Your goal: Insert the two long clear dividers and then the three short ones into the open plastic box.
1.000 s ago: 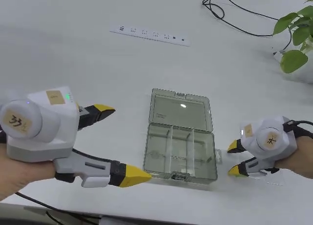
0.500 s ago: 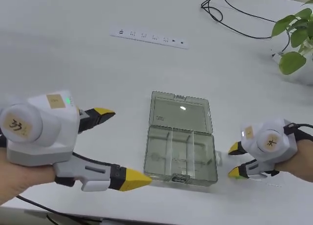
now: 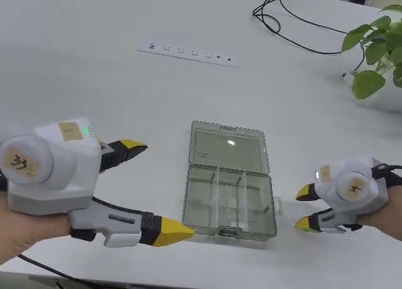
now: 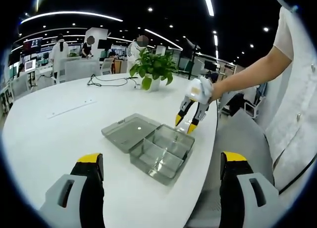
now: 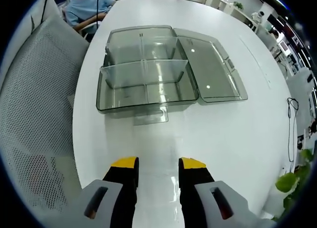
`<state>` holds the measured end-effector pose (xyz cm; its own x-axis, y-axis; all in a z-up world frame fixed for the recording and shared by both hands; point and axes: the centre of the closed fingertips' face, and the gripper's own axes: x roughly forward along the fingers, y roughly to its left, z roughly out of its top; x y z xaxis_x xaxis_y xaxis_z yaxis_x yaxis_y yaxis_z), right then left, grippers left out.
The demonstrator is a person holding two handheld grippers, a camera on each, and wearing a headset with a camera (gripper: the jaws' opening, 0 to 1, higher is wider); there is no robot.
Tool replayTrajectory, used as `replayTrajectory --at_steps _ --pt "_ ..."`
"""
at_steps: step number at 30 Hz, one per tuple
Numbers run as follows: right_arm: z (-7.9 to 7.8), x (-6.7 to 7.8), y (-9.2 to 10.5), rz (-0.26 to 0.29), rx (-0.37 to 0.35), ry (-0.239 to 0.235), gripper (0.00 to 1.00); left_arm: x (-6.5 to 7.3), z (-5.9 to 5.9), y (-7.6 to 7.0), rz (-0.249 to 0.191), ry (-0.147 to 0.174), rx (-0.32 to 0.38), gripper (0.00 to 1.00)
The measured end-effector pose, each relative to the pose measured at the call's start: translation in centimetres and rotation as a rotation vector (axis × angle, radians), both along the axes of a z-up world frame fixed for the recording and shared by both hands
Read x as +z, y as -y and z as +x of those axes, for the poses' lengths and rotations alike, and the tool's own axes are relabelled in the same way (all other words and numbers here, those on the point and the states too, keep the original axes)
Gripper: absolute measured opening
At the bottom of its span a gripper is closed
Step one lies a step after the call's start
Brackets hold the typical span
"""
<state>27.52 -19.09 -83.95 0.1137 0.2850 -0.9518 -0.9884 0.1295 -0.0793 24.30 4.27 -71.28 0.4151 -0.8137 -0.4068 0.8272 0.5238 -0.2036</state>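
Plastic box (image 3: 229,204) sat open on the white table (image 3: 94,94), near the front edge, between the two grippers. The lid (image 3: 229,149) was folded back flat on the side away from the person, and the latch edge faced the person. In the head view the box's long axis seemed to run left to right. Clear dividers (image 3: 217,191) stood upright inside, running hinge side to latch side; their count was hard to tell. A small clear piece (image 5: 151,120) lay flat on the table just beside the box wall nearest the right gripper.

Left gripper (image 3: 157,187) hovered left of the box, its fingers spread wide and empty, pointing toward the box. Right gripper (image 3: 303,208) sat low on the right, close to the box, pointing at its short side. Its fingers were parted by a narrow gap and held nothing.

A power strip (image 3: 188,51), a black cable (image 3: 295,25) and a potted plant (image 3: 377,56) lay on the far side of the table.
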Motion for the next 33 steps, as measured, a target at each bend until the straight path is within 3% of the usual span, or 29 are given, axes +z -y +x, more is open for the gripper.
replayTrajectory --at_steps 12,23,26,28,29,30,31,33 --pt "-0.1 2.7 -0.5 0.041 -0.037 0.082 0.33 0.2 0.2 -0.4 -0.018 -0.027 0.036 0.98" --pt "-0.8 6.1 -2.6 0.11 -0.044 0.154 0.33 0.2 0.3 -0.1 -0.024 -0.075 0.05 0.94" --pt "-1.1 6.9 -3.3 0.123 -0.033 0.168 0.33 0.1 0.2 0.1 -0.027 -0.124 0.063 0.93" --pt "-1.5 7.4 -4.0 0.135 -0.024 0.177 0.33 0.4 0.3 0.2 -0.039 -0.11 0.065 0.94" --pt "-1.6 7.8 -4.5 0.142 -0.017 0.183 0.33 0.5 0.3 0.4 -0.045 -0.123 0.065 0.93" --pt "-1.8 8.0 -4.7 0.146 -0.013 0.187 0.33 0.4 0.2 0.5 -0.047 -0.14 0.065 0.91" --pt "-1.9 8.2 -5.1 0.152 -0.008 0.192 0.33 0.3 -0.1 0.6 -0.046 -0.181 0.066 0.89" --pt "-2.1 8.6 -5.6 0.159 -0.003 0.197 0.33 0.2 -0.3 0.8 -0.051 -0.219 0.07 0.87"
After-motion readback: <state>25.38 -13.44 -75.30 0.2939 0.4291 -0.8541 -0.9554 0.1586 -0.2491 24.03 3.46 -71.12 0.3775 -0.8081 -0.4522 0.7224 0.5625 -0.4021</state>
